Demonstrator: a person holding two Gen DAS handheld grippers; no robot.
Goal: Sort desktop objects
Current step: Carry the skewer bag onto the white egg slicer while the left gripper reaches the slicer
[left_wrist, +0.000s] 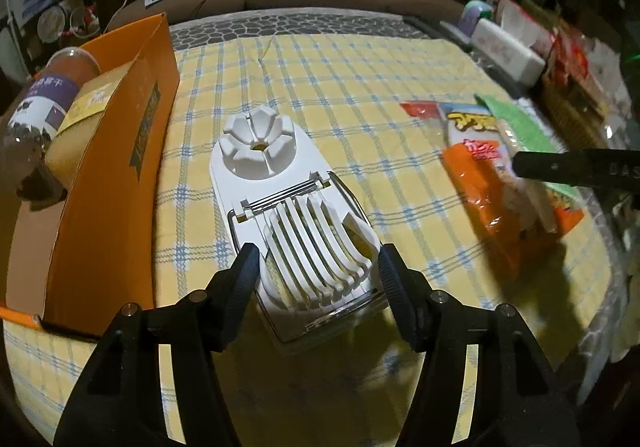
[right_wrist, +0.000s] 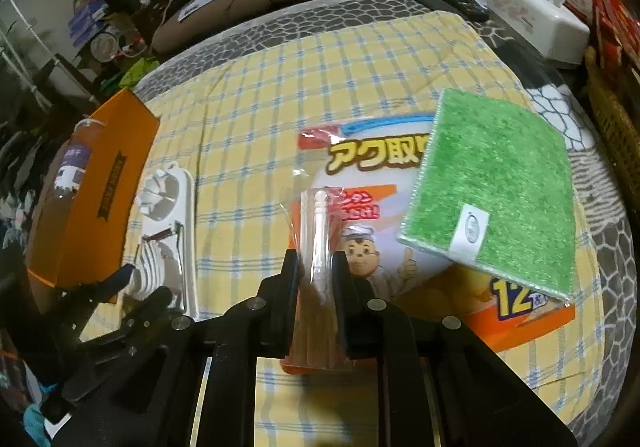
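My left gripper point(left_wrist: 316, 263) sits low, jaws apart astride the white egg slicer point(left_wrist: 288, 223) on the tabletop point(left_wrist: 360, 87); right gripper point(right_wrist: 316, 267) (level, forward) pinches a clear packet point(right_wrist: 318, 231).

Both fisheye views are showing dim indoor light, with corners vignetting to black and straight edges bowing near the rim. The yellow-and-blue checked cloth point(left_wrist: 360, 87) is receiving the brightest light. The orange-and-white printed plastic packet point(left_wrist: 492, 183) is smearing with motion blur and casting a shadow toward the camera. Beyond the cloth, the background is falling soft and dark.
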